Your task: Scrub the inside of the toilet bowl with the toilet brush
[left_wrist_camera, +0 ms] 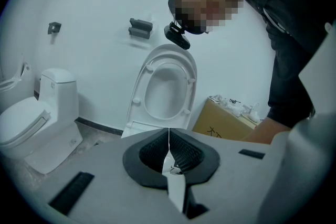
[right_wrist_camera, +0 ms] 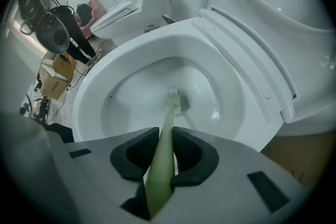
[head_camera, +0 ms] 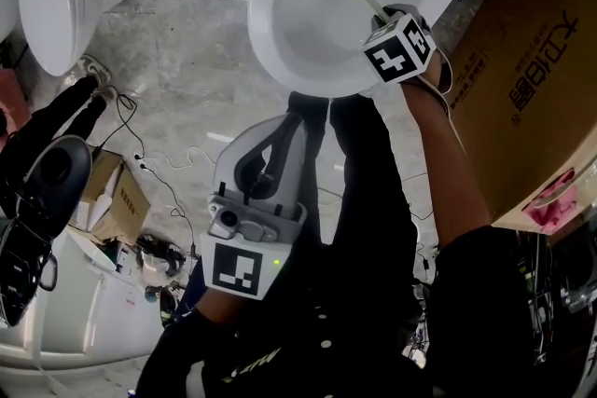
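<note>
Two grippers: right gripper (right_wrist_camera: 164,139) fingers pinch the pale green toilet brush (right_wrist_camera: 169,112) handle, long axis running straight ahead and down to the toilet bowl (right_wrist_camera: 123,86) bottom, while left gripper (left_wrist_camera: 169,141), fingers pressed together on nothing, hangs outside the near rim.

We see soft, even indoor light and a mild sheen on the toilet bowl (right_wrist_camera: 131,92); both gripper views bulge, corners vignetted black.
</note>
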A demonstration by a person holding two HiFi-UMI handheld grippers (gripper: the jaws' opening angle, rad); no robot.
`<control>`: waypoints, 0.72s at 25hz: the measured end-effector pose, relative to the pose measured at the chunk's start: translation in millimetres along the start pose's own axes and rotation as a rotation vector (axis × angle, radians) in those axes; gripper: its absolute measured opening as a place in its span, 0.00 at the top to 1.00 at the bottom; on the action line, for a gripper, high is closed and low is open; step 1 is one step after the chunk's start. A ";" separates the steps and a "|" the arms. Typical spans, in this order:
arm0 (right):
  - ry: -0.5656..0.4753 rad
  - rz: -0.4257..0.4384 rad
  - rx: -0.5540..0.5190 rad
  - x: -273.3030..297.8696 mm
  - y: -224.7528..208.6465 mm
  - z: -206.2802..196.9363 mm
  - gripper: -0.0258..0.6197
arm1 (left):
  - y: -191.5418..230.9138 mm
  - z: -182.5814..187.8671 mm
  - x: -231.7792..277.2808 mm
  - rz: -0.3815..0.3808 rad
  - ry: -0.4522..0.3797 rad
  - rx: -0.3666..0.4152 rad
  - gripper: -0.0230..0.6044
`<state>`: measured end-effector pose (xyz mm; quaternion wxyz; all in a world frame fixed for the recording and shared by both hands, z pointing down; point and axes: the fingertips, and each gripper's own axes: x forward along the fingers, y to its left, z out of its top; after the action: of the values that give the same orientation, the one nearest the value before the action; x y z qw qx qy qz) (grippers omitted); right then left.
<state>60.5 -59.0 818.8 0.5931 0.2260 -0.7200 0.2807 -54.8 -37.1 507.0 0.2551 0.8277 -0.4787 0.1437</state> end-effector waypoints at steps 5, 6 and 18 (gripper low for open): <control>-0.027 -0.033 0.018 -0.4 -26.5 2.4 0.81 | -1.9 -0.2 1.5 -0.003 0.002 0.011 0.92; -0.029 -0.033 0.020 -0.8 -29.1 2.7 0.81 | -2.3 -0.3 1.6 -0.004 0.001 0.012 0.92; -0.057 -0.047 0.015 -16.2 -19.8 -10.7 0.81 | -17.6 5.4 -11.6 -0.015 -0.022 0.041 0.92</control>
<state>84.5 -66.6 807.0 0.5772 0.2550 -0.7289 0.2656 -45.4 -24.5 492.0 0.2338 0.8378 -0.4723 0.1424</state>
